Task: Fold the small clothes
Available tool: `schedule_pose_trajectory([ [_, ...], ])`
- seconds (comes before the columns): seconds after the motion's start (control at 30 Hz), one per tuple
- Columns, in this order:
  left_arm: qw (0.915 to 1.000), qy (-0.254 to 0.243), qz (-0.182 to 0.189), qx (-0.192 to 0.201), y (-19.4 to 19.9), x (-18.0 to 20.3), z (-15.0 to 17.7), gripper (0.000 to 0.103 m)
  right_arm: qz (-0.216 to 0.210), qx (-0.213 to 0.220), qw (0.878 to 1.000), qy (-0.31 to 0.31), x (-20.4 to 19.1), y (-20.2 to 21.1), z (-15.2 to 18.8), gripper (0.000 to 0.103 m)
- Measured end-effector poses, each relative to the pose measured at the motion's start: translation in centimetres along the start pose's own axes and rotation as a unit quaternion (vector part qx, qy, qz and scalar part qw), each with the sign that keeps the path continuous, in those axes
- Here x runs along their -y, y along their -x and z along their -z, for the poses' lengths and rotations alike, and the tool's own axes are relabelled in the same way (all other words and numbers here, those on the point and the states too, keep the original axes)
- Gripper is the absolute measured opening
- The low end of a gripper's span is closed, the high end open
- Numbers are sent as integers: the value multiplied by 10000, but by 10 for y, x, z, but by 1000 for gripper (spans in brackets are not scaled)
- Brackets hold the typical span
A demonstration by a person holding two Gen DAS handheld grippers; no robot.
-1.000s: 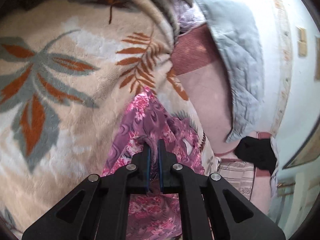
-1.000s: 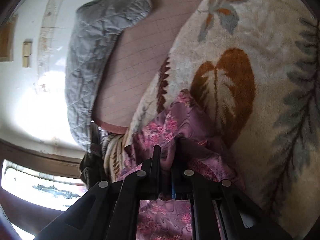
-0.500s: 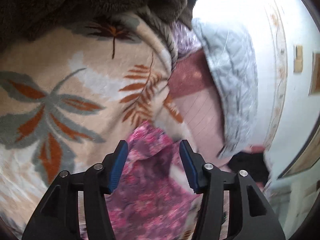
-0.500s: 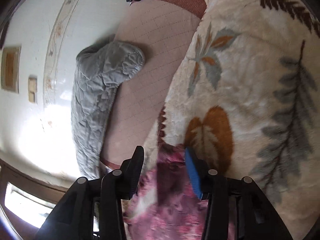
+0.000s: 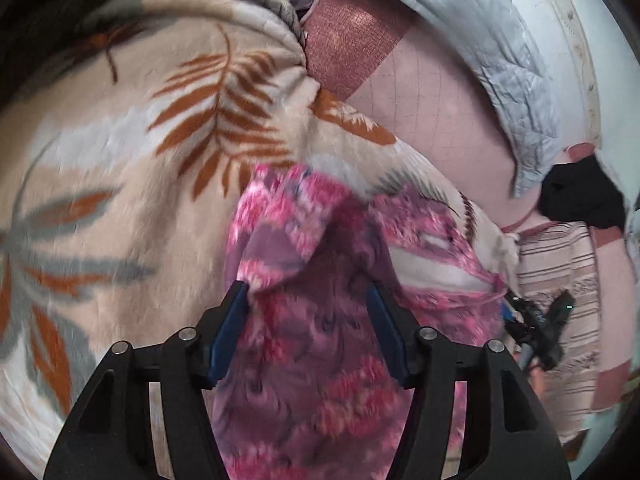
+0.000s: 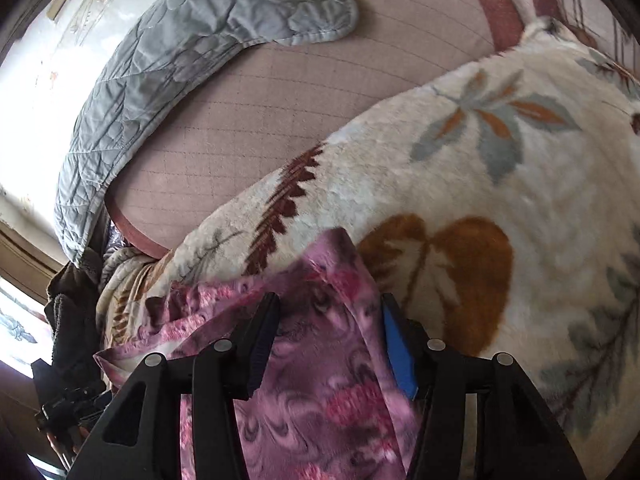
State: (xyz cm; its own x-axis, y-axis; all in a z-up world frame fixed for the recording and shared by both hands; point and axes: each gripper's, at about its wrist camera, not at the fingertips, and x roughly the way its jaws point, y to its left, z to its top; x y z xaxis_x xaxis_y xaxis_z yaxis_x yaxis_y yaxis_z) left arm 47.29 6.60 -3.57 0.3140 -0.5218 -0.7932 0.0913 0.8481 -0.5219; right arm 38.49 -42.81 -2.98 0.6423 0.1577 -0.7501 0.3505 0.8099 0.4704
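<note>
A pink and purple floral garment [image 5: 320, 360] lies rumpled on a cream plush blanket with orange and grey leaves [image 5: 120, 160]. My left gripper [image 5: 308, 296] hangs over it with its jaws apart and still opening. The cloth lies loose between the blue pads [image 5: 228, 328], and a fold brushes the left one. In the right wrist view the same garment [image 6: 320, 400] runs between the fingers of my right gripper [image 6: 330, 304]. Its jaws are also apart and opening, without pressing the cloth. The blanket [image 6: 520, 160] stretches off to the right.
A grey quilted cover [image 5: 500, 40] and a pink gridded sheet [image 5: 432, 120] lie beyond the blanket. A black cloth [image 5: 580, 196] and a striped fabric [image 5: 560, 272] sit at the right. In the right wrist view the quilt [image 6: 180, 40] lies far left, above dark fleece [image 6: 72, 308].
Both grippers were shut on the garment a second ago and have let go. Their jaws now stand apart, both views have rolled, and the cloth rests slack on the blanket.
</note>
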Motion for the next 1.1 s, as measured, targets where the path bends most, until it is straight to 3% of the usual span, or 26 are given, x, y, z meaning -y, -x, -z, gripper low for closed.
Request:
schedule_pose_trajectory([
  [0.03,10000,-7,-57,49,-1,1,-2,50,-59,28,10000,-11,0,-2,-3,37],
  [0.07,9999,0,-104,112,-3,1,-6,23,-126,54,9999,-45,1,-2,-5,8],
  [0.1,9998,30,-135,126,-6,0,-11,7,-234,38,9996,-126,2,-4,-8,5],
  [0.13,9995,138,-254,138,-9,-3,-16,1,-285,135,9991,-292,7,-3,-11,4],
  [0.2,9962,636,-557,216,-13,-18,-24,1,-222,330,9971,-644,18,2,-14,4],
  [0.23,9950,827,-512,231,-13,-24,-24,1,-130,330,9961,-802,25,0,-14,5],
  [0.3,9926,1178,-65,291,-8,-33,-23,1,-340,265,9941,-999,36,-2,-12,14],
  [0.33,9929,1150,76,301,-7,-35,-22,3,-459,159,9932,-1055,40,-3,-11,25],
  [0.37,9939,1053,139,288,-5,-35,-21,10,-539,72,9922,-1125,44,-5,-8,42],
  [0.4,9947,975,193,249,-5,-35,-19,16,-596,73,9909,-1204,48,-5,-5,48],
  [0.43,9950,924,294,222,-6,-34,-17,32,-631,105,9903,-1235,50,-5,-2,54],
  [0.47,9947,885,477,191,-6,-33,-15,45,-672,140,9901,-1224,50,-5,0,53],
  [0.5,9946,871,537,190,-6,-30,-13,47,-637,193,9912,-1142,48,-5,2,52],
  [0.53,9949,842,501,221,-5,-26,-14,46,-583,227,9933,-969,43,-5,2,36],
  [0.57,9961,734,402,294,-3,-20,-14,30,-589,215,9952,-756,36,-4,1,4],
  [0.6,9969,614,321,374,-1,-14,-15,9,-558,213,9967,-543,27,-2,-1,4],
  [0.63,9973,534,267,422,2,-8,-17,0,-609,360,9965,-438,18,4,-3,4],
  [0.73,9941,519,-60,953,17,-2,-22,0,-1225,976,9863,-521,7,32,-10,4],
  [0.8,9917,650,-376,1045,17,-11,-26,0,-1303,1193,9819,-678,10,39,-14,4],
  [0.87,9916,749,-559,890,10,-21,-27,0,-927,987,9875,-803,19,26,-14,4],
  [0.93,9914,757,-746,764,8,-29,-23,0,-61,205,9961,-855,31,-4,-8,10],
  [0.97,9919,725,-729,746,10,-30,-20,0,250,-46,9965,-792,33,-12,-3,5],
  [1.07,9935,563,-543,824,29,-26,-11,0,369,634,9947,-724,29,20,8,15],
  [1.1,9944,478,-406,845,35,-21,-6,1,112,826,9941,-696,26,32,13,15],
])
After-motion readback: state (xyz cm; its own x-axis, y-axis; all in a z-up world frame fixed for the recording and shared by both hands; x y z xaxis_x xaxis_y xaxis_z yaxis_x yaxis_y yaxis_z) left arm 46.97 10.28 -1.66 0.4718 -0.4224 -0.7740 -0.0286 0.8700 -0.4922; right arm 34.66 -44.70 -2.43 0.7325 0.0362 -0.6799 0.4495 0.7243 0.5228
